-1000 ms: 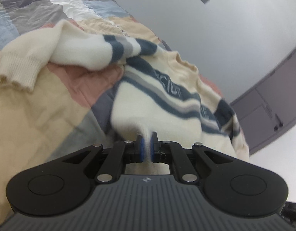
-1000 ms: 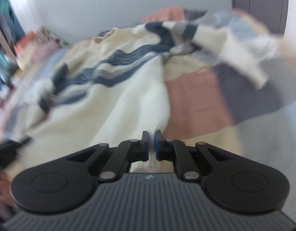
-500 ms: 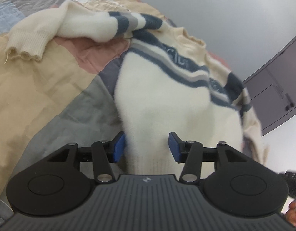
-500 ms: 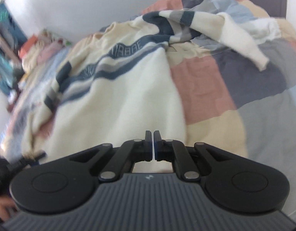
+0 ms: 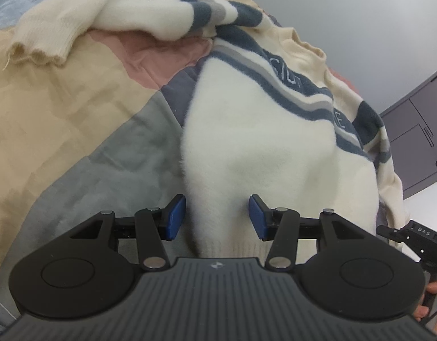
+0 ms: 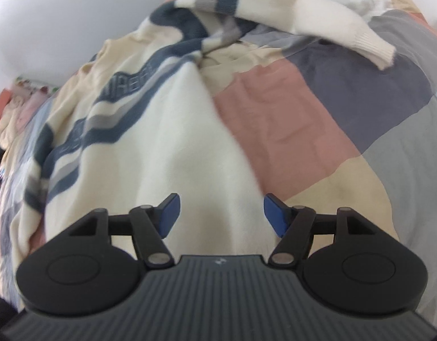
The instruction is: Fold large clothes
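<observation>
A cream sweater with navy and grey stripes is seen spread over a patchwork quilt of tan, pink and grey panels. One sleeve is thrown out to the upper left, its ribbed cuff resting on the quilt. The left gripper is held with its blue pads apart, and a ridge of the sweater's hem lies between them (neither pad is seen to press on the knit). At the right edge, part of a second black tool and a hand's fingertips can be made out. A grey cabinet is visible behind.
</observation>
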Demonstrator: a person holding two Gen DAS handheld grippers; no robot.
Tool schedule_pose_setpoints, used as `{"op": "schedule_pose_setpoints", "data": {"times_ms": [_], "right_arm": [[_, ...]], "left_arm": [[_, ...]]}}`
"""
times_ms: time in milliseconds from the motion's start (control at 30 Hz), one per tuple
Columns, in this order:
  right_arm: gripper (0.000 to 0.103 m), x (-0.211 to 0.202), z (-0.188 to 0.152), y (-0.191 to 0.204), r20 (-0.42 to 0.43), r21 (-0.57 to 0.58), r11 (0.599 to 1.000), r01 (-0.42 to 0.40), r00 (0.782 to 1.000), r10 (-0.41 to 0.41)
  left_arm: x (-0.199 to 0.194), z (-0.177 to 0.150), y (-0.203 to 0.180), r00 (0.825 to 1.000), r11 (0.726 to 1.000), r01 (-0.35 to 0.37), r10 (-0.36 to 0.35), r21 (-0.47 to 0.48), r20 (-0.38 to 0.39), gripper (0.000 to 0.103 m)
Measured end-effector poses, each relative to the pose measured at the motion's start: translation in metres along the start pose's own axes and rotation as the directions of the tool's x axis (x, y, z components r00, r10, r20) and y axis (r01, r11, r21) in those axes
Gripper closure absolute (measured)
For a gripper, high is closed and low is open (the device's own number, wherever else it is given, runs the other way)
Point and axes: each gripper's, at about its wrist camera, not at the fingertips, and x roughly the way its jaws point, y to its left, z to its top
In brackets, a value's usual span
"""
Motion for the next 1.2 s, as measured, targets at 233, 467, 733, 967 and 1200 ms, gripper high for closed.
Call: {"op": "schedule_pose_setpoints", "data": {"times_ms": [233, 467, 733, 967, 1200], "right_arm": [[0.036, 0.033, -0.005, -0.002, -0.062, 0.051, 0.998, 0.020, 0.998, -0.017], [0.085, 0.012, -0.010, 0.005, -0.058, 0.017, 0.996, -0.086, 0.994, 0.087], [0.090, -0.063, -0.001, -0.001, 0.038, -0.099, 0.984, -0.150, 0.987, 0.154], [0.090, -0.078, -0.005, -0.018, -0.043, -0.099, 0.986, -0.133, 0.991, 0.129], [0.087, -0.088, -0.005, -0.023, -0.029, -0.089, 0.989, -0.120, 0.993, 0.118]], "left_arm": [[0.001, 0.001, 0.001, 1.000, 1.000, 0.029, -0.029, -0.012, 0.002, 0.050], [-0.001, -0.001, -0.004, 0.997, 0.997, 0.072, -0.072, 0.000, 0.007, 0.088], [-0.066, -0.008, -0.013, 0.986, 0.993, 0.119, -0.119, 0.005, 0.117, 0.096], [-0.080, -0.027, -0.014, 0.995, 0.998, 0.050, -0.054, 0.050, 0.084, 0.096], [-0.097, -0.024, -0.017, 0.992, 0.996, 0.027, -0.038, 0.091, 0.122, 0.054]]}}
